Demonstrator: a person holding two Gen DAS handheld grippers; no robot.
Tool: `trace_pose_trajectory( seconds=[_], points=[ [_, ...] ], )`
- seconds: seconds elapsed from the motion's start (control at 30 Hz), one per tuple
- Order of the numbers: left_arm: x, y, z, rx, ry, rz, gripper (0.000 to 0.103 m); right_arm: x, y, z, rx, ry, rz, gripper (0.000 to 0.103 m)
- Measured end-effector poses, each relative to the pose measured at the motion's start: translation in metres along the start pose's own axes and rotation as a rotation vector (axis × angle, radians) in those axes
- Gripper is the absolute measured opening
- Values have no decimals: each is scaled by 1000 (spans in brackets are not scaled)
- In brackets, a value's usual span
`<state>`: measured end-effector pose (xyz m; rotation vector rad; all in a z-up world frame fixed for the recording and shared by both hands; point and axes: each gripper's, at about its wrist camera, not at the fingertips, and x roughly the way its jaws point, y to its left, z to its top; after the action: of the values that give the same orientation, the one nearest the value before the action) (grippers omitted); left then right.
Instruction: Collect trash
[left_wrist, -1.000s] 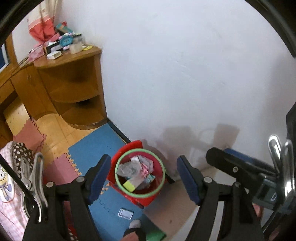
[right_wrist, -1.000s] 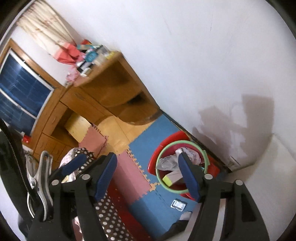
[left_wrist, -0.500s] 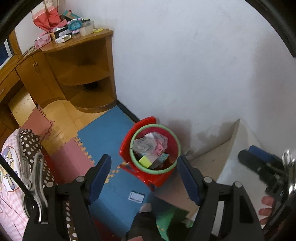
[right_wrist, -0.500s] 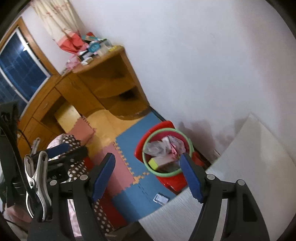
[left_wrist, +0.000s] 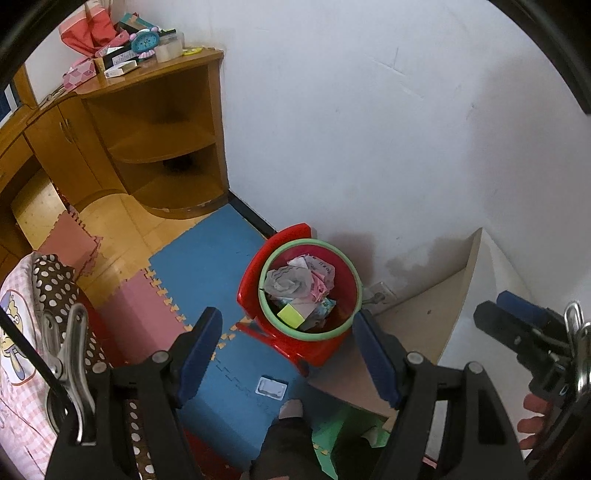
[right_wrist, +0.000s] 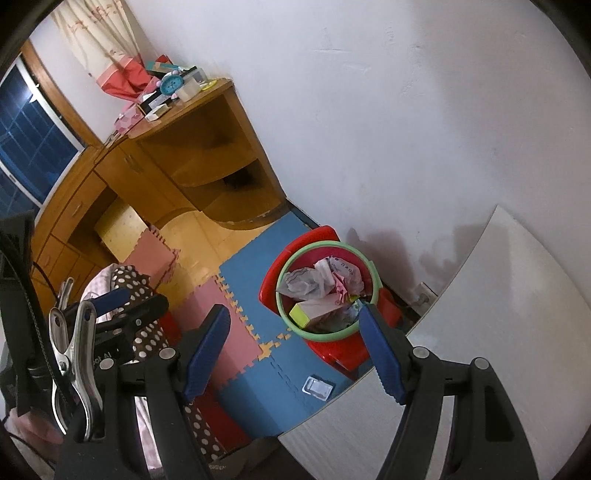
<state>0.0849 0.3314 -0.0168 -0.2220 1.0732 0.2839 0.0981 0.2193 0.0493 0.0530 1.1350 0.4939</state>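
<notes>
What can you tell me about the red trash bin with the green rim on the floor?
The red plastic trash bin with the light green rim is round, upright and open-topped, nearly full. It sits on a red plastic stool on the blue foam floor mat, close to the white wall. Inside lie crumpled grey-white paper, pink wrappers and a box with a yellow-green end. Neither gripper touches it.

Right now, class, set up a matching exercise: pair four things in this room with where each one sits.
Things:
1. turquoise alarm clock
2. crumpled paper trash
3. small clear plastic packet
4. red green-rimmed waste bin

Places:
a. on the blue foam mat
b. inside the bin
c. against the white wall
d. atop the wooden corner shelf

Pairs: 1-d, 2-b, 3-a, 4-c
</notes>
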Motion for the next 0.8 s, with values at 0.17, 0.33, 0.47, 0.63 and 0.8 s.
trace_pose_trajectory(
  seconds=[0.17, 0.33, 0.47, 0.63, 0.8],
  points=[
    [1, -2, 0, 10, 8, -11, 77, -1, 1, -2, 0, 2, 0, 74],
    [0, -7, -2, 21, 5, -14, 77, 0, -2, -3, 16, 17, 27, 74],
    [0, -13, -3, 25, 0, -13, 77, -1, 0, -7, 7, 24, 25, 74],
    [1, -16, -3, 32, 1, -20, 77, -3, -6, -6, 24, 32, 41, 74],
    [4, -17, -3, 27, 10, -24, 77, -5, -9, -8, 21, 36, 29, 74]
  ],
)
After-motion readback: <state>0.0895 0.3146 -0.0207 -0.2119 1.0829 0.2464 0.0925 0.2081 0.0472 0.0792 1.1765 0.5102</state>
